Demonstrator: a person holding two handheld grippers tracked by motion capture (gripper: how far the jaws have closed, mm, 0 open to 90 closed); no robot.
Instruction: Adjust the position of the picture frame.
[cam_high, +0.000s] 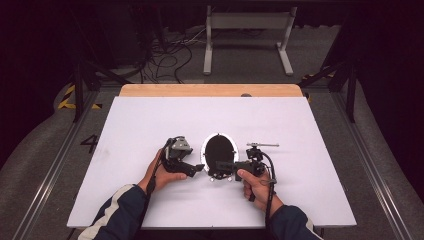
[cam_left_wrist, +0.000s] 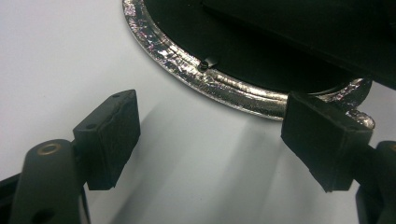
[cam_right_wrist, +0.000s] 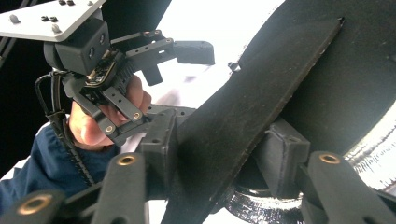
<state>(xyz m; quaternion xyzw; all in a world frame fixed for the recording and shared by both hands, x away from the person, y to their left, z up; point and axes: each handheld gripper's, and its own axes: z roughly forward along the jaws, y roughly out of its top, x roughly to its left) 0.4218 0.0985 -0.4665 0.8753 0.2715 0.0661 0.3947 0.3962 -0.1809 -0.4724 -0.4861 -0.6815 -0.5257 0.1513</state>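
Note:
An oval frame (cam_high: 219, 148) with a crinkled silver rim (cam_left_wrist: 210, 86) and a black middle lies flat on the white table (cam_high: 150, 120). A stiff black flap (cam_right_wrist: 261, 93) rises off its back. My right gripper (cam_high: 223, 165) (cam_right_wrist: 219, 154) comes in from the frame's near right and is shut on that flap, one pad on each face. My left gripper (cam_high: 199, 169) (cam_left_wrist: 210, 140) stands open just left of the frame's near edge with bare table between its pads. One pad (cam_left_wrist: 322, 140) sits close in front of the rim. A small metal clip (cam_left_wrist: 209, 63) sits on the rim's inner edge.
The person's hands and dark blue sleeves (cam_high: 125, 205) come in from the near edge. A bare wooden strip (cam_high: 210, 90) runs along the table's far side. Beyond it on the floor are cables (cam_high: 165, 55) and a white stand (cam_high: 247, 22).

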